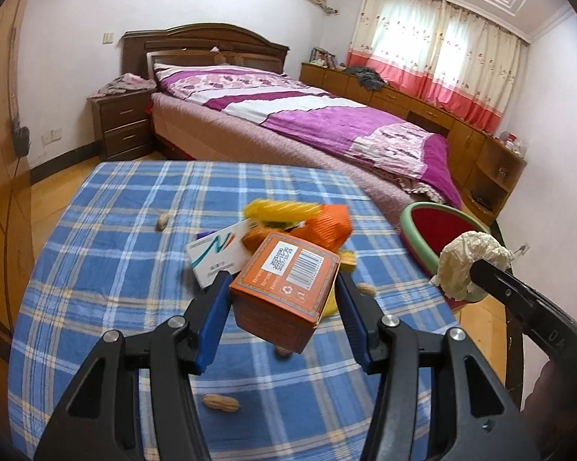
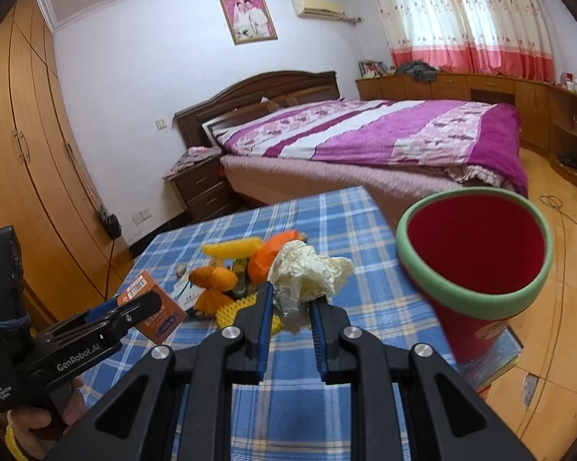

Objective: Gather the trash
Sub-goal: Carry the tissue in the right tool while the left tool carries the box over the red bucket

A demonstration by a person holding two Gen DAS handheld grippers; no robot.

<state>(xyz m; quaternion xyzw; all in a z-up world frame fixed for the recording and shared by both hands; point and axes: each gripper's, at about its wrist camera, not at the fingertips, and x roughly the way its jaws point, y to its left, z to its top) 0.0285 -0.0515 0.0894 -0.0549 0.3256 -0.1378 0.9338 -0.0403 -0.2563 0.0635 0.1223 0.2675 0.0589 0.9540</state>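
Bedroom, plaid tablecloth (image 1: 115, 269) — left gripper (image 1: 281, 280) clamps orange box (image 1: 284, 288); right gripper (image 2: 290, 299) pinches crumpled tissue (image 2: 307, 272).

table (image 1: 96, 269) in foreground, bed (image 1: 327, 123) behind it, nightstand (image 1: 121, 123) left of bed, cabinets (image 1: 423, 103) along far wall right of bed. wrapper pile (image 1: 300, 223) mid-table, card (image 1: 219, 257) at its left, peanuts (image 1: 221, 402) scattered around. bin (image 2: 476, 253) off table's right edge. box (image 1: 284, 288) above table between left gripper (image 1: 282, 288) pads. paper wad (image 2: 307, 272) between right gripper (image 2: 290, 307) pads, left of bin.
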